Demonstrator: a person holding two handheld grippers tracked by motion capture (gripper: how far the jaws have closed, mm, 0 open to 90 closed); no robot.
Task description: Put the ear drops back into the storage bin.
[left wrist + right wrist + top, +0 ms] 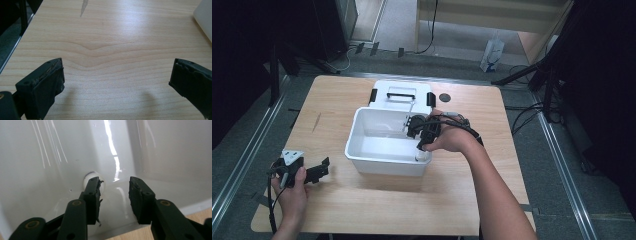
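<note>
Right gripper (113,188) fingers parted inside white tub (362,157), beside small white cup (87,180); left gripper (117,80) spread wide, empty; risk: finger nudges cup away.

My table (362,210) is pale wood, matt, its grain plain to see. On it the white bin (37,170) is smooth glossy plastic, streaked with glare. Inside the bin, my right claw's (115,195) jaws are matt black with rough, frayed pads (96,192).

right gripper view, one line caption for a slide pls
Open right gripper inside the white bin, jaws apart beside a small white round object at the bin's bottom corner.
</note>
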